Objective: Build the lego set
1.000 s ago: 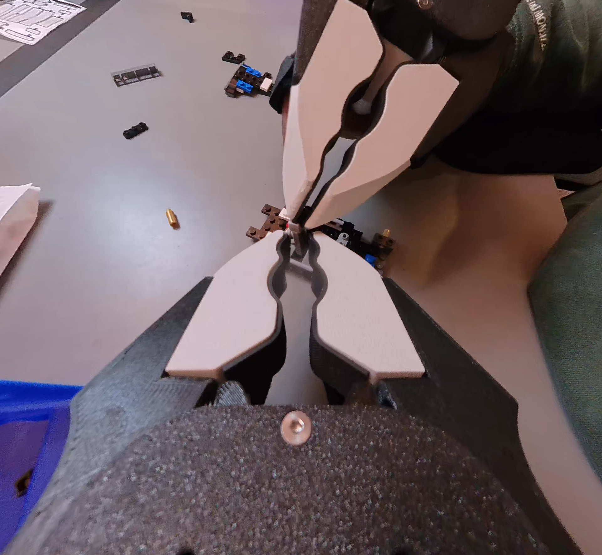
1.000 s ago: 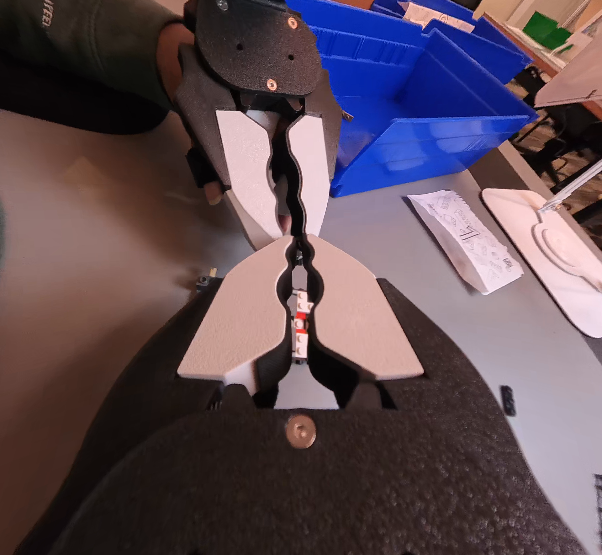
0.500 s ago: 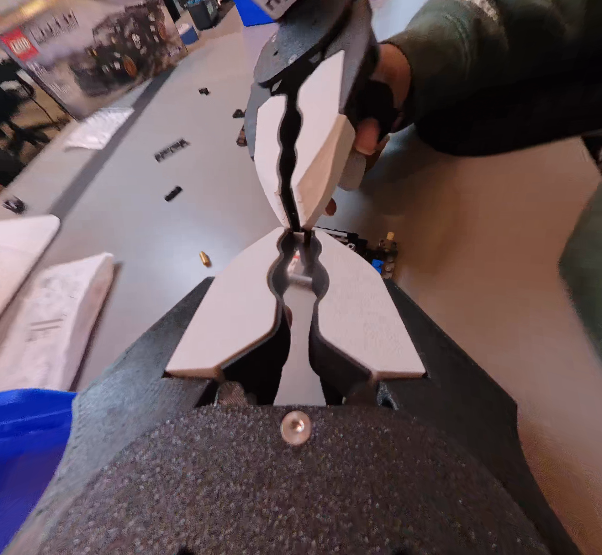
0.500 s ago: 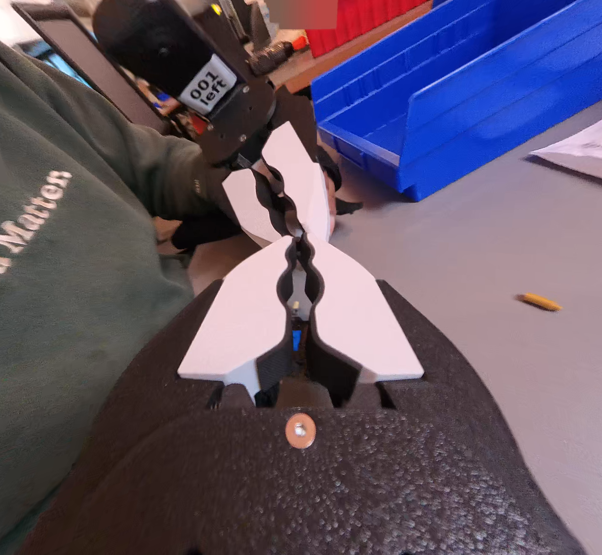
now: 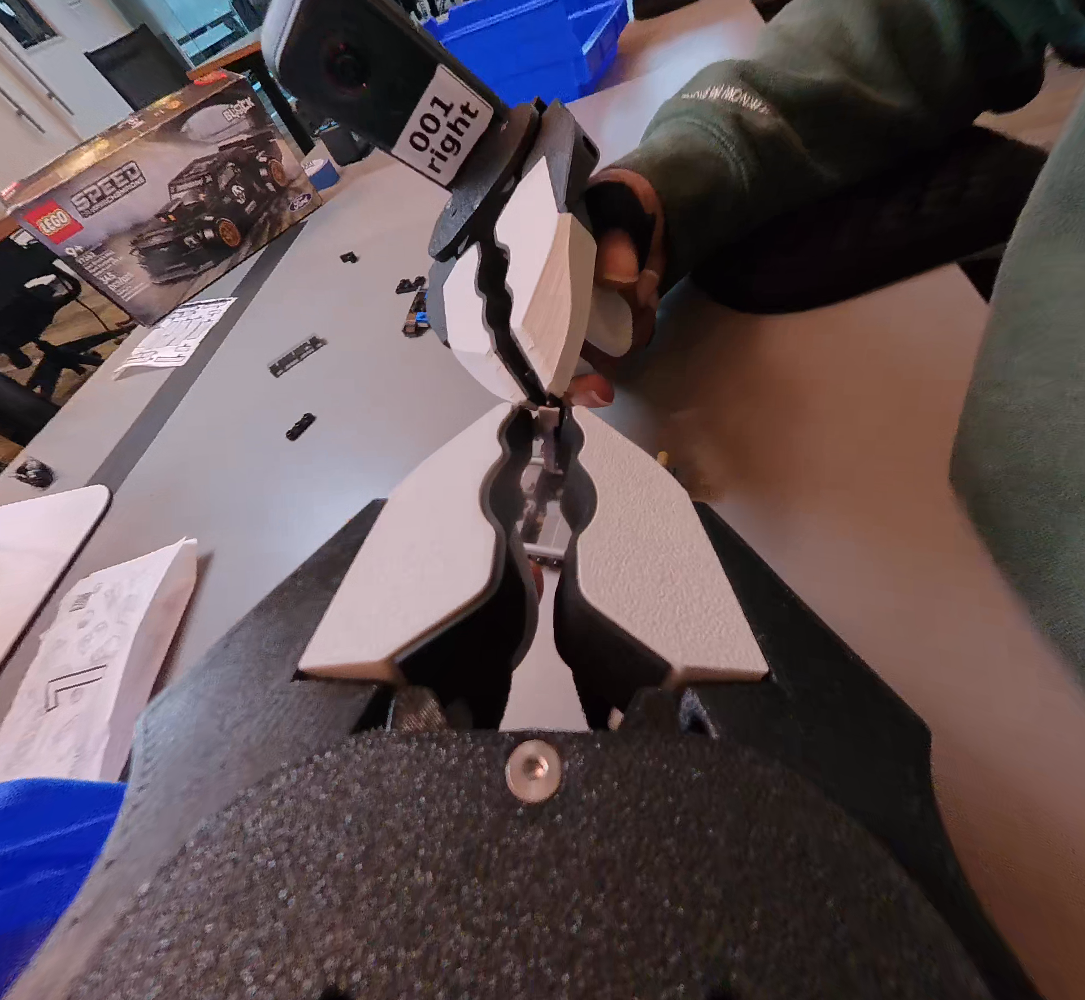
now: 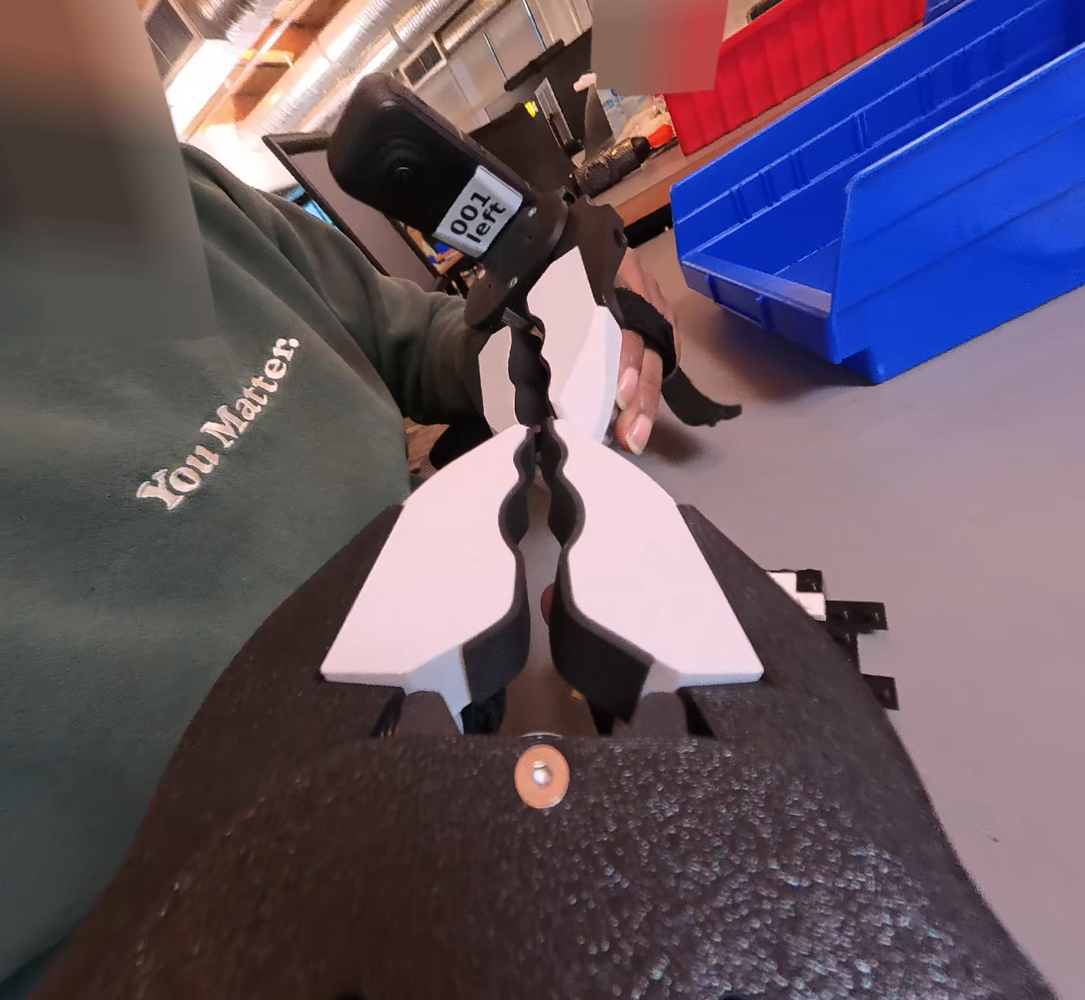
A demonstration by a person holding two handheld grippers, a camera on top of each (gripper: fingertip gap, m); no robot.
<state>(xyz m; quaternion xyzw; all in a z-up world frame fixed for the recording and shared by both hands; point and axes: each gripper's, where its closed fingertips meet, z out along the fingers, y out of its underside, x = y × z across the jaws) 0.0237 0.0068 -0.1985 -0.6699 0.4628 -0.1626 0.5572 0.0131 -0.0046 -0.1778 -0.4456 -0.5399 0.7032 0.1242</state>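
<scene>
Overhead of the grey table [image 5: 246, 478], the left gripper [image 5: 543, 414] and the right gripper [image 5: 537, 399] meet tip to tip. Both have their jaws nearly closed, with only a thin wavy slit between the fingers. A small dark brick piece [image 5: 552, 452] sits pinched at the left gripper's tips, at 12 o'clock from its body; what the right gripper pinches is too small to tell. In the right wrist view its own tips [image 6: 537, 431] touch the left gripper's tips [image 6: 543, 414]. Loose black bricks [image 5: 299, 425] lie at 10 o'clock, a printed box [image 5: 158, 220] beyond. Blue bins [image 6: 916, 243] stand at 2 o'clock in the right wrist view.
</scene>
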